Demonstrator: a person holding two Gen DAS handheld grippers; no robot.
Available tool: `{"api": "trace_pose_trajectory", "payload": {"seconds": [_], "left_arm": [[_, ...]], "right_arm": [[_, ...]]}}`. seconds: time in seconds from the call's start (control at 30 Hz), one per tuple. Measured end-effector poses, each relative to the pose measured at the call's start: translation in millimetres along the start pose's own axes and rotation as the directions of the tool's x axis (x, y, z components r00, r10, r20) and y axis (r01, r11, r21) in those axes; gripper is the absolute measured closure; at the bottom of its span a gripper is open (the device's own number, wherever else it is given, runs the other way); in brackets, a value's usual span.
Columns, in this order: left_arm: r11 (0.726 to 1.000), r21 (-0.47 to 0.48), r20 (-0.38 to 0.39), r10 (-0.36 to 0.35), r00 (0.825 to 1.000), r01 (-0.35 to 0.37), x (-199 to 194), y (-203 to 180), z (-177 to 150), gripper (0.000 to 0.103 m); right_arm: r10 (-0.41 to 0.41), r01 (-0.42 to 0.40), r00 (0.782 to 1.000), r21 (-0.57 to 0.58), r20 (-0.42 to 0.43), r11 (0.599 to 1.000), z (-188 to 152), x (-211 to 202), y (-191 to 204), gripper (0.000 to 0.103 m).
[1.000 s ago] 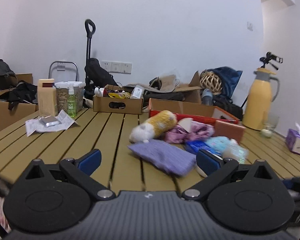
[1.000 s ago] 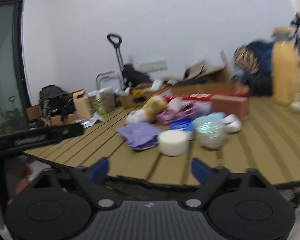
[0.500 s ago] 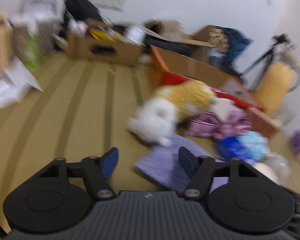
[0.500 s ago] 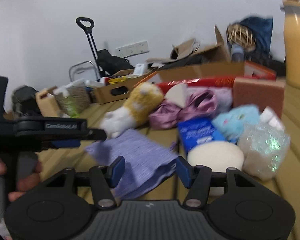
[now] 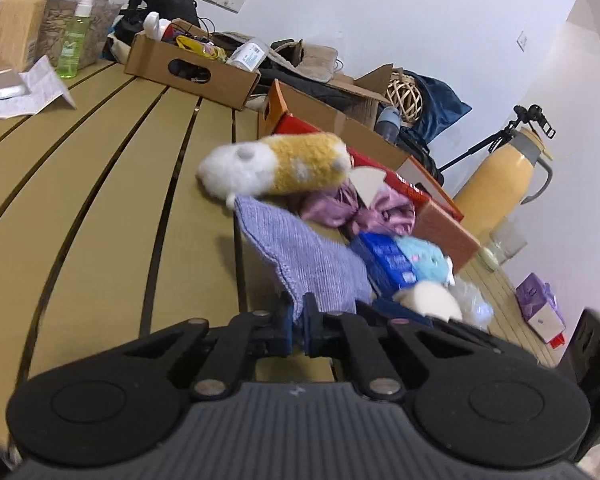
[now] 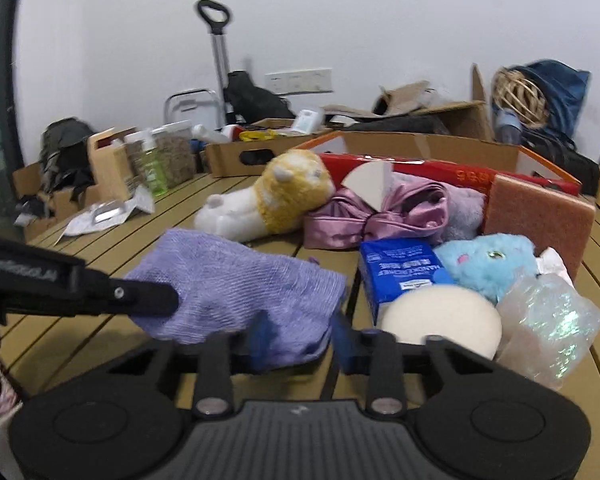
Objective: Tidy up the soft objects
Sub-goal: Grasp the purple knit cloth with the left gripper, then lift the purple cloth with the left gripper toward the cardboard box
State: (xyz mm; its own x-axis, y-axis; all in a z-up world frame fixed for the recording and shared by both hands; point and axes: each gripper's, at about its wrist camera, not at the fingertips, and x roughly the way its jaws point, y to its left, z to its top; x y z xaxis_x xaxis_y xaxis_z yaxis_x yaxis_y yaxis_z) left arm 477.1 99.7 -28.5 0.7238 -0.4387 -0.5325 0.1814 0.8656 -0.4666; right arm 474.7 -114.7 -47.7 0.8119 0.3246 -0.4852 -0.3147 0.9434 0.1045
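Observation:
A purple knitted cloth [image 5: 300, 256] lies on the slatted wooden table [image 5: 100, 184]. My left gripper [image 5: 298, 322] is shut on the cloth's near corner and lifts it slightly. In the right wrist view the cloth [image 6: 236, 284] sits between the fingers of my right gripper [image 6: 300, 336], whose jaws stand partly open around its near edge. The left gripper [image 6: 76, 288] reaches in from the left onto the cloth. Behind it lie a yellow-and-white plush [image 6: 272, 200], a pink satin bow [image 6: 376, 212], a blue plush [image 6: 488, 260], a white round sponge [image 6: 440, 320] and a blue tissue pack [image 6: 396, 268].
A red-and-cardboard open box [image 6: 440, 152] stands behind the pile, with an orange sponge block [image 6: 540, 216] against it. An iridescent wrapped bundle [image 6: 548, 320] is at the right. A cardboard tray [image 5: 192, 68], a green bottle [image 5: 72, 44], papers [image 5: 20, 92] and a yellow thermos [image 5: 496, 184] are further off.
Both grippers moved forward and down to the purple cloth. The left gripper went from open to shut on the cloth's corner. The right gripper's jaws narrowed around the cloth's edge.

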Motion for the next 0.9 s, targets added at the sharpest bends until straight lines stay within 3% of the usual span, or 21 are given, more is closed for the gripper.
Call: {"api": "trace_pose_trajectory", "payload": {"seconds": [0.1, 0.17, 0.43, 0.67, 0.77, 0.9], "left_arm": [[0.999, 0.017, 0.016, 0.031, 0.999, -0.031, -17.5, -12.6, -15.2, 0.098], [0.998, 0.040, 0.041, 0.050, 0.998, -0.052, -30.5, -24.0, -23.8, 0.098], [0.993, 0.115, 0.183, -0.032, 0.983, 0.011, -97.9, -82.0, -41.1, 0.098], [0.968, 0.234, 0.238, -0.145, 0.960, 0.089, -110.7, -122.2, -26.6, 0.098], [0.966, 0.258, 0.243, -0.096, 0.965, 0.031, -91.1, -125.3, -15.7, 0.098], [0.981, 0.178, 0.217, 0.033, 0.975, -0.073, -57.3, -89.1, -21.2, 0.099]], "right_arm": [[0.005, -0.005, 1.000, -0.042, 0.010, 0.999, -4.1, -10.5, 6.9, 0.084], [0.008, -0.006, 0.999, -0.059, 0.032, 0.998, -5.9, -25.6, 11.6, 0.096], [0.047, -0.037, 0.988, -0.075, 0.144, 0.996, 0.7, -109.7, 21.7, 0.100], [0.039, -0.015, 0.971, -0.105, 0.234, 0.994, 15.9, -161.1, 20.0, 0.102], [0.031, -0.012, 0.966, -0.077, 0.255, 0.997, 15.6, -154.0, 7.5, 0.101], [0.031, -0.040, 0.986, 0.056, 0.165, 0.998, -3.4, -116.9, -26.2, 0.091]]}}
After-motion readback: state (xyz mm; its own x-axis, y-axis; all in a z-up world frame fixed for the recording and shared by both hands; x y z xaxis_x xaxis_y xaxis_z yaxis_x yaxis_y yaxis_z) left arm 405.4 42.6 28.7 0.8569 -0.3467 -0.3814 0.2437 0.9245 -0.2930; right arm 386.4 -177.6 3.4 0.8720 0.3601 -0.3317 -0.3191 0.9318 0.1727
